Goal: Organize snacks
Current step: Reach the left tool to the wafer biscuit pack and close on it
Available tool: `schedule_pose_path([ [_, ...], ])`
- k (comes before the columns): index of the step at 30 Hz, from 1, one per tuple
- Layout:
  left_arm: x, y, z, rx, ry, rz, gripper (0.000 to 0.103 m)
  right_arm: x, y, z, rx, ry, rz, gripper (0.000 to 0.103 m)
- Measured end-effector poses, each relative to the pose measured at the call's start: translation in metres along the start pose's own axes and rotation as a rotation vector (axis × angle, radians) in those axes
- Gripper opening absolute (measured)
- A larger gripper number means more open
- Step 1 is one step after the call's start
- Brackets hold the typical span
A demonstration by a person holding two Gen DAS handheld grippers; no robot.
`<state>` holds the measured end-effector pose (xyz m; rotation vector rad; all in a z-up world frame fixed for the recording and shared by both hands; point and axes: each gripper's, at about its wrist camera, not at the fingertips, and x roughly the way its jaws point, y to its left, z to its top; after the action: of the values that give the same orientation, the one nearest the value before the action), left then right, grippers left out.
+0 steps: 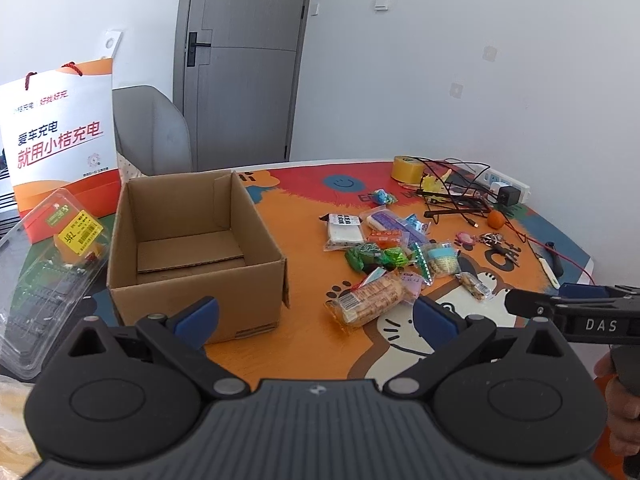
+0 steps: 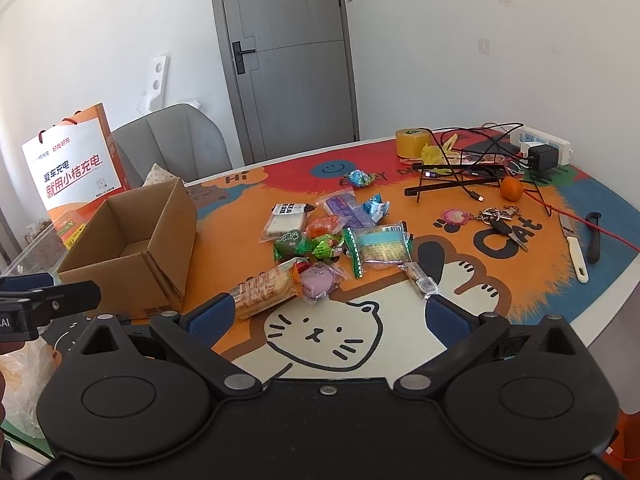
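An open, empty cardboard box (image 1: 192,248) (image 2: 132,248) stands on the table's left side. To its right lies a heap of wrapped snacks (image 1: 384,256) (image 2: 332,240), with a long cracker pack (image 1: 370,298) (image 2: 262,292) nearest to me. A single blue-wrapped candy (image 2: 360,178) lies apart, farther back. My left gripper (image 1: 316,316) is open, held low in front of the box's near right corner and the cracker pack. My right gripper (image 2: 330,316) is open, hovering just short of the heap. Nothing is between either pair of fingers.
An orange-and-white paper bag (image 1: 60,136) and a clear plastic clamshell (image 1: 44,272) sit left of the box. At the back right are a tape roll (image 2: 412,142), tangled cables with a power strip (image 2: 540,142), a tangerine (image 2: 512,189), keys (image 2: 496,216) and a knife (image 2: 574,248). A grey chair (image 2: 176,140) stands behind.
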<state>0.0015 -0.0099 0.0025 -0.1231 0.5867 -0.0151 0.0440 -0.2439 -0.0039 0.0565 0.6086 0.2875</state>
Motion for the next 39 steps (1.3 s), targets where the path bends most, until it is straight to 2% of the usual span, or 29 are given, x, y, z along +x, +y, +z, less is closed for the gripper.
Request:
schedule_pose_path([
  [17,0.033,-0.019,0.001,-0.024,-0.02,-0.042,0.102,0.023,-0.025,-0.009,0.042,0.012,0.02,0.103],
  [30,0.068,-0.035,-0.001,-0.016,0.004,-0.066,0.102,0.042,-0.056,-0.016,0.097,0.023,-0.029,0.103],
  [39,0.099,-0.048,-0.004,0.009,0.054,-0.097,0.102,0.059,-0.076,-0.021,0.131,0.037,-0.047,0.103],
])
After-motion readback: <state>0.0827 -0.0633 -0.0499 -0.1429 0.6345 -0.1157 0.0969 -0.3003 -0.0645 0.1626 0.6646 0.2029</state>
